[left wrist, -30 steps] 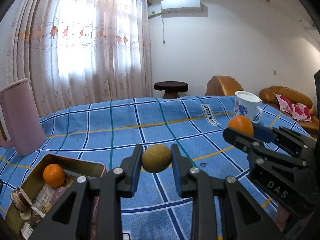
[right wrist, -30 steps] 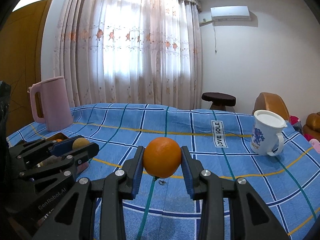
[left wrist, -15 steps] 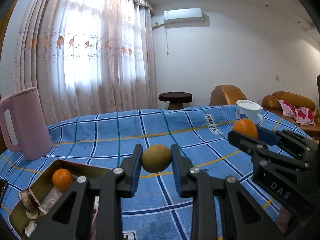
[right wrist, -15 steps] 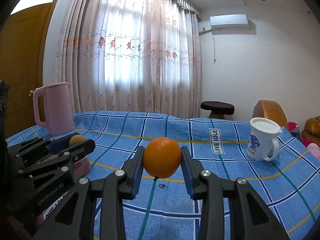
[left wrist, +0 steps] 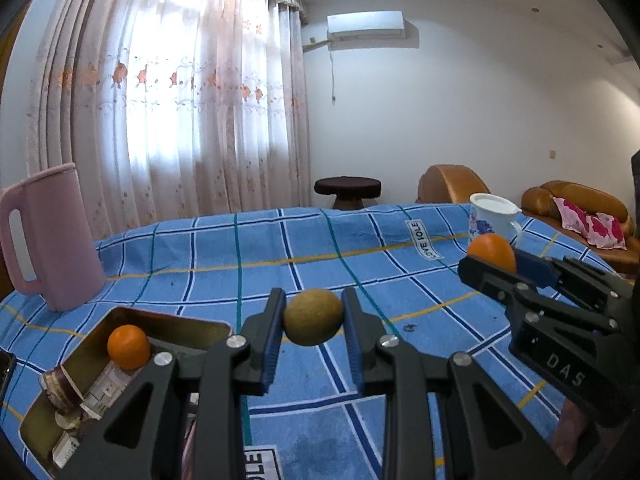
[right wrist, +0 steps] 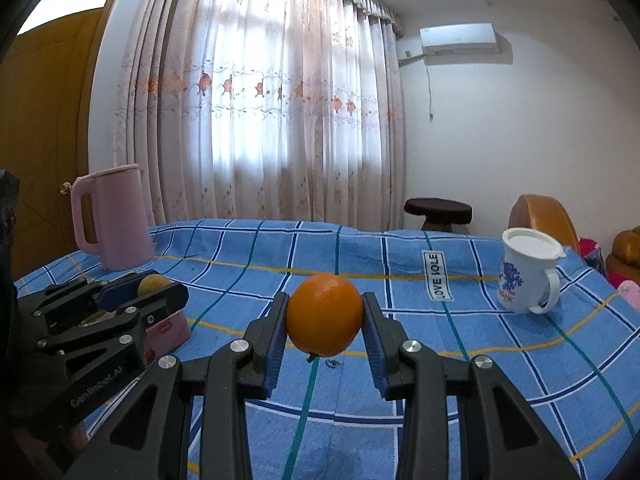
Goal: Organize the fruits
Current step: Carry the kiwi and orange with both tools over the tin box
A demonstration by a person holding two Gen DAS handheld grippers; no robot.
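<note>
Left gripper (left wrist: 314, 318) clamped on a green-brown kiwi (left wrist: 314, 317), held up off the blue checked tablecloth (left wrist: 280, 252), just right of the gold tin box (left wrist: 168, 320) at the table's near-left corner. Box holds a small orange (left wrist: 128, 347) at its far end, w/ packets and a jar nearer the cam. Right gripper (right wrist: 325, 316) clamped on a big orange (right wrist: 325, 314), lifted above the cloth around the table's middle, near side. Both grippers side by side, apart. Pink jug (right wrist: 114, 218) upright at far-left corner; white mug (right wrist: 528, 276) w/ blue print upright near right edge
</note>
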